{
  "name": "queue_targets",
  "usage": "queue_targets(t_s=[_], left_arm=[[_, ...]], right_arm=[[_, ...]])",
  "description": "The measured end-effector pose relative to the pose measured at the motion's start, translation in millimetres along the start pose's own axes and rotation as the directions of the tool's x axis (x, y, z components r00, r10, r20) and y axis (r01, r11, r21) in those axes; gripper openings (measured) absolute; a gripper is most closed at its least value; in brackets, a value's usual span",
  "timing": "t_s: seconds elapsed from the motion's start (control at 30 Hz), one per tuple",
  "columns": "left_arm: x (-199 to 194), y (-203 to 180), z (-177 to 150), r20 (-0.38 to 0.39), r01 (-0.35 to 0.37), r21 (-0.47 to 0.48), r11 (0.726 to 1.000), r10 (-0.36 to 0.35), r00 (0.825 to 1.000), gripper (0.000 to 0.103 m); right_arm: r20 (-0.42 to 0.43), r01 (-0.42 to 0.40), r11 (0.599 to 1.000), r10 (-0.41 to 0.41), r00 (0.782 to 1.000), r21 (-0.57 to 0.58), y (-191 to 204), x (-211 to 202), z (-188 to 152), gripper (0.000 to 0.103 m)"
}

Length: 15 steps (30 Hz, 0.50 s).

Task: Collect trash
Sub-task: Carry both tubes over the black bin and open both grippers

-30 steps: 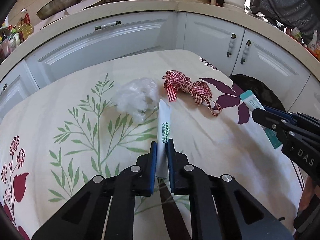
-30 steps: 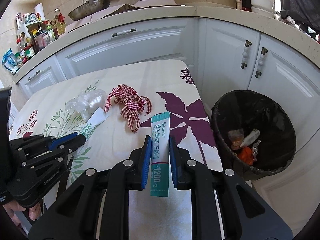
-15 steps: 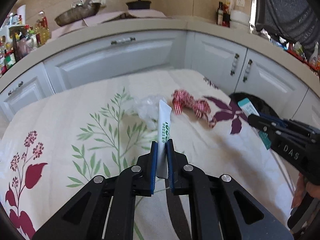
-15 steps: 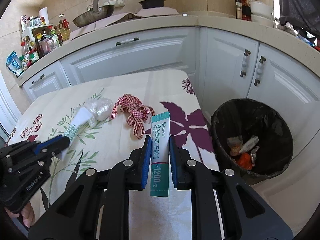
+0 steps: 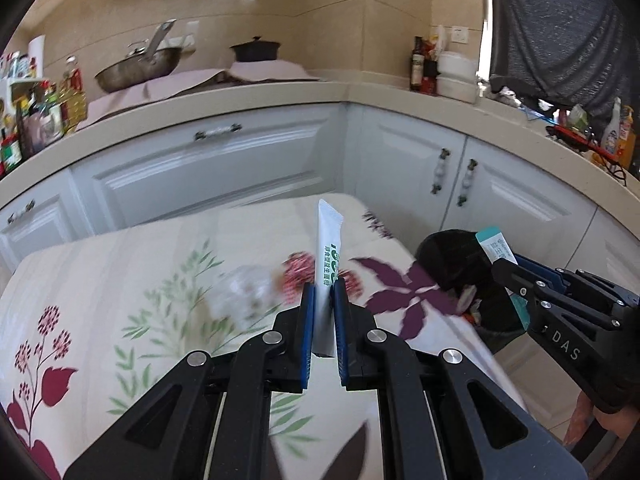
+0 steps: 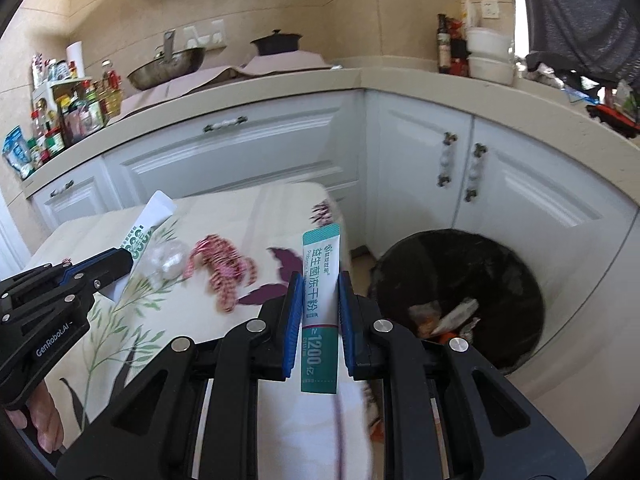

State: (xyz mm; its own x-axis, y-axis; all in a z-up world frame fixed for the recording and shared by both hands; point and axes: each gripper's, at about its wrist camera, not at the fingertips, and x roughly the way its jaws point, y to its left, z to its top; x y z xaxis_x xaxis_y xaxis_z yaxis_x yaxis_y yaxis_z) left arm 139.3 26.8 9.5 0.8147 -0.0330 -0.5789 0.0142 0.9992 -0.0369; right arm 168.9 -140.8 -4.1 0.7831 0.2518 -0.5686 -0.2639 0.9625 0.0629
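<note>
My left gripper [image 5: 323,300] is shut on a white sachet with green print [image 5: 329,248], held upright above the table; it also shows in the right wrist view [image 6: 146,228]. My right gripper [image 6: 319,292] is shut on a teal and white sachet [image 6: 320,280], held above the table's right edge beside the black bin [image 6: 472,268]; the sachet's tip shows in the left wrist view [image 5: 494,245]. A crumpled clear plastic wrap [image 6: 168,258] and a red checked ribbon [image 6: 224,264] lie on the floral tablecloth [image 5: 120,272].
The bin [image 5: 452,264] stands on the floor right of the table and holds some trash [image 6: 444,316]. White cabinets [image 6: 260,152] and a counter with a wok [image 6: 168,66], a pot and bottles run behind.
Both grippers have risen and tilted up with their sachets. The table items look lower and farther, and more of the counter and wall shows. The right gripper has shifted toward the bin.
</note>
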Motion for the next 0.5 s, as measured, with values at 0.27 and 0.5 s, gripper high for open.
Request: queue_targets(t_s=[0.27,0.5], left_arm=[[17.3,-44.8,15.0,0.007,0.043,0.050,0.998,-0.043,0.999,0.011],[34.7,-73.5,20.3,0.006,0.058,0.075,0.996,-0.058,0.998,0.011]], right_arm=[[0.039,0.076,0.996,-0.077,0.996,0.037,-45.4,-6.0,8.2,0.017],[0.056,0.123,0.990,-0.127,0.990,0.065,-80.2,-3.9,11.5,0.017]])
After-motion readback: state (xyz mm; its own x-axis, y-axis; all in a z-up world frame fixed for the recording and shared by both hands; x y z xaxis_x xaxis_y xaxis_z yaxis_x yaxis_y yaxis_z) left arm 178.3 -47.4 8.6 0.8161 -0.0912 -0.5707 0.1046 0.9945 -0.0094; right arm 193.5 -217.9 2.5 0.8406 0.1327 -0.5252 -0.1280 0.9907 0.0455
